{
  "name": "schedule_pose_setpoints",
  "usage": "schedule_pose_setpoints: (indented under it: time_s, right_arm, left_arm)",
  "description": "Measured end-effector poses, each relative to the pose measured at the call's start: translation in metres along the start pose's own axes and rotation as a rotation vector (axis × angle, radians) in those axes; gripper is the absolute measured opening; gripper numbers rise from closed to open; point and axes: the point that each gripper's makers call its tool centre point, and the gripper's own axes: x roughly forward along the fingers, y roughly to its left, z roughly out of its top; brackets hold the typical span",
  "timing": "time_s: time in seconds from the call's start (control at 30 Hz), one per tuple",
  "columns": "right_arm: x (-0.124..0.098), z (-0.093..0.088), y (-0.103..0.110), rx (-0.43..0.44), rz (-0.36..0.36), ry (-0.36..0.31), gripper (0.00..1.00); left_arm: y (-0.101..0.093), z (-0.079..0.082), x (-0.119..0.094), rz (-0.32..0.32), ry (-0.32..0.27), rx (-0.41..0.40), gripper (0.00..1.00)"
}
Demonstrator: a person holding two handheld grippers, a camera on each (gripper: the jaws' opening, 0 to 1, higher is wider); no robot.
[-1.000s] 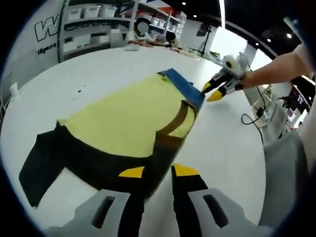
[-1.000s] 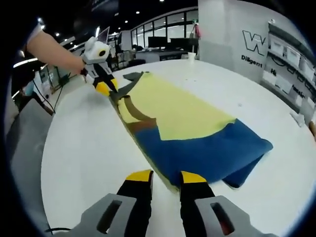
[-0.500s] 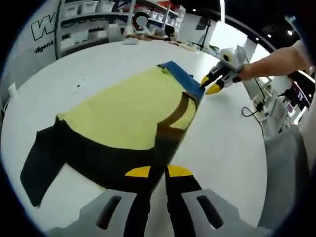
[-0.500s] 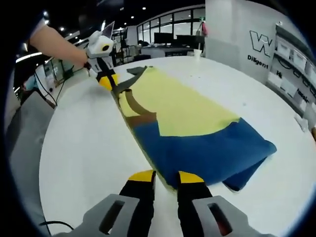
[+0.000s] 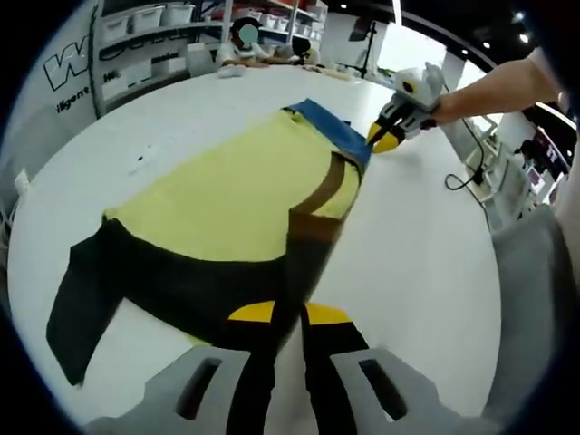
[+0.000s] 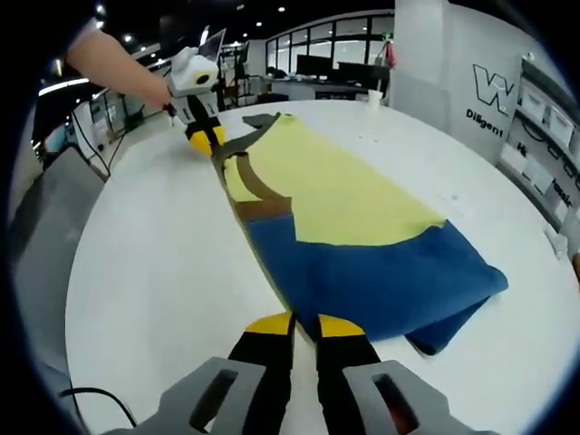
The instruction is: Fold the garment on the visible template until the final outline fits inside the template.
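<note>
The garment [image 6: 381,272], blue where the light shows its colour, lies flat on a round white table [image 6: 154,272], and a yellow template [image 6: 335,195] lies on top of its middle part. In the right gripper view, the right gripper [image 6: 304,323] is low at the near edge of the garment; its two yellow-tipped jaws are brought almost together and the cloth edge sits between the tips, so it appears to be clamped on the garment. From this gripper the blue cloth spreads forward and to the right, and the template is further ahead. Far ahead and to the left, the left gripper [image 6: 207,138] is at the other end of the garment, held by a person's hand [image 6: 145,86], and its tips touch the cloth there. In the left gripper view, the left gripper [image 5: 288,314] also has its jaws close together with a dark strip of the garment [image 5: 181,290] between them, so it is pinching the cloth. The dark part of the garment lies just ahead and to the left of it, and the template [image 5: 245,195] is beyond. A brown strap [image 5: 322,195] runs along the right edge of the template. The right gripper [image 5: 385,140] is far ahead on the right, at the blue end.
</note>
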Motion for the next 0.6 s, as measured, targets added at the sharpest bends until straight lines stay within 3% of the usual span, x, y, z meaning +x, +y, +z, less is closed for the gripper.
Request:
schedule_pose_setpoints:
  time_s: [0.2, 0.6]
  right_arm:
    - [-0.0002, -0.0005, -0.0019, -0.02, -0.002, 0.003, 0.0]
    - [-0.0069, 0.0048, -0.0035, -0.01, 0.005, -0.02, 0.0]
  left_arm:
    - [0.0005, 0.0001, 0.0015, 0.004, 0.0, 0.015, 0.02]
    - [0.0016, 0.0037, -0.0045, 0.004, -0.017, -0.005, 0.0]
